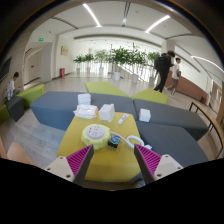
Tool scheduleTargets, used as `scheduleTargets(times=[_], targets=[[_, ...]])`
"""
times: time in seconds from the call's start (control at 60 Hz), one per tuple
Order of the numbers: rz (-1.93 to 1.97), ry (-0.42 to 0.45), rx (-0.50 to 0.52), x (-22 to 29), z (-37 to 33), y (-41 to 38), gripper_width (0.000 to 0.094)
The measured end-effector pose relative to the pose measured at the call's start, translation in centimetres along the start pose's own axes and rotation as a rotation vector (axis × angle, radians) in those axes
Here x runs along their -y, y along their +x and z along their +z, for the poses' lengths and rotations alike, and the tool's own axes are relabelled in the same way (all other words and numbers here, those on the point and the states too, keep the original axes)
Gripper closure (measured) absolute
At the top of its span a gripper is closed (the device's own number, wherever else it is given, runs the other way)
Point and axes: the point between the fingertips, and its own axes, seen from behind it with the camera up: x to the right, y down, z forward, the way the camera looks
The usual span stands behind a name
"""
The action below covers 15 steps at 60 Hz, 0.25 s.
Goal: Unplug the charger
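My gripper (113, 165) is open and empty, with its pink pads wide apart above the near part of a yellow table (105, 165). Just beyond the fingertips lies a small dark charger-like block (114, 141). A round white and pale yellow disc (96, 132) lies to its left and a white cable (136, 141) to its right. I cannot tell how the block, disc and cable are joined.
Grey and green seat blocks (60, 105) surround the table, with white boxes (84, 100) and a white cube (145, 115) on them. People (163, 70) stand far behind at the right, and another person (13, 88) sits at the left. Potted plants (120, 58) line the back windows.
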Motion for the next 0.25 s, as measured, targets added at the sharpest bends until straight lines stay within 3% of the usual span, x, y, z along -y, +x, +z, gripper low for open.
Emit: scheduleTargets(times=[0.25], targets=[[0.012,-0.017,-0.008,-1.4,-0.6,2.0,0.0088]])
